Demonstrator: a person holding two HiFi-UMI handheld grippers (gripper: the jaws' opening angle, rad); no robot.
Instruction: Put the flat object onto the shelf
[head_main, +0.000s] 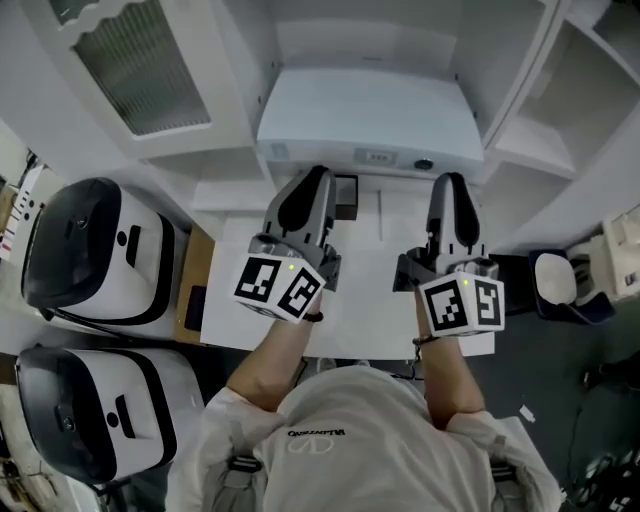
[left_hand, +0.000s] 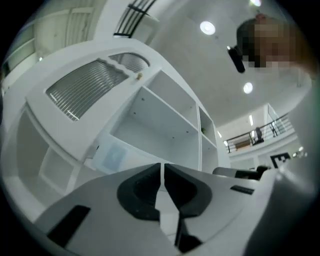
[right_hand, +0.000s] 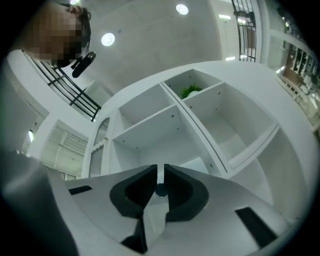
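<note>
White desk (head_main: 365, 270) standing against foot of white shelf (right_hand: 150, 125). Small dark rectangular item (head_main: 346, 196) lying on desk near its back edge. Pale flat box (head_main: 370, 115) sitting just behind that item, at bottom of shelf; whether on desk or on lowest board, cannot tell. Green thing (right_hand: 190, 91) sitting in upper shelf compartment.

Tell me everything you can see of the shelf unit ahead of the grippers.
The shelf unit is white throughout, looking like smooth painted or laminated board. Upright and level panels divide it into open compartments with small peg holes. One upper compartment holds something green, too small to identify. At its left is a ribbed-panel door with a small knob. The left gripper and right gripper are clear of it.
</note>
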